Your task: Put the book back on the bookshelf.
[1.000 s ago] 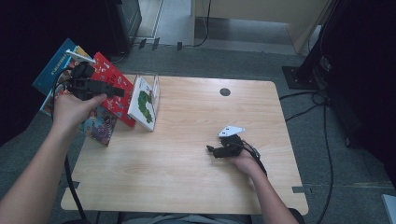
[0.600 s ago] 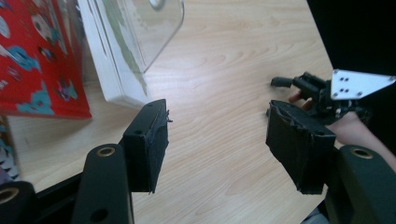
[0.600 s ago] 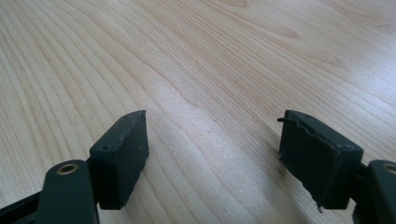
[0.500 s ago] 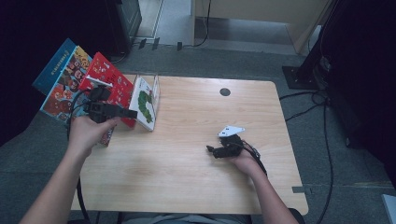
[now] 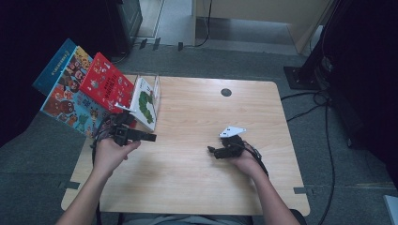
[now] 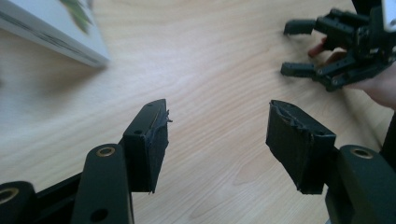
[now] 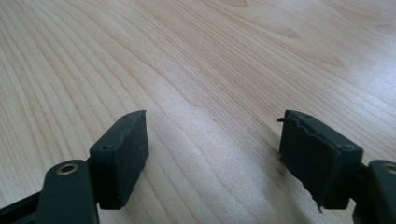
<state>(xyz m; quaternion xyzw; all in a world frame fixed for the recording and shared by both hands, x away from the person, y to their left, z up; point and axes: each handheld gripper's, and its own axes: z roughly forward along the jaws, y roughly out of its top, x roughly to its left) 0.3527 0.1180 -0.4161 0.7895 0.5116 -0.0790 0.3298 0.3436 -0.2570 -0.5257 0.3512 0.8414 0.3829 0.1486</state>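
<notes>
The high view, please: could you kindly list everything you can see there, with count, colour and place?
table: one, light wood, centre.
books: four; white upright in a clear rack at the table's left edge; red, multicoloured and blue fanned out left of it.
hole cover: one, dark, far table edge.
cables: black, on the floor, right.
left hand-held gripper: black, open, beside the white book.
right hand-held gripper: black, open, centre-right.
forearms: two, from the bottom.

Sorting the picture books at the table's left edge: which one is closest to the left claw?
The white picture book with green artwork, leaning in the clear stand; the left claw is just in front of it. The red book and the blue ones lie farther left.
</notes>
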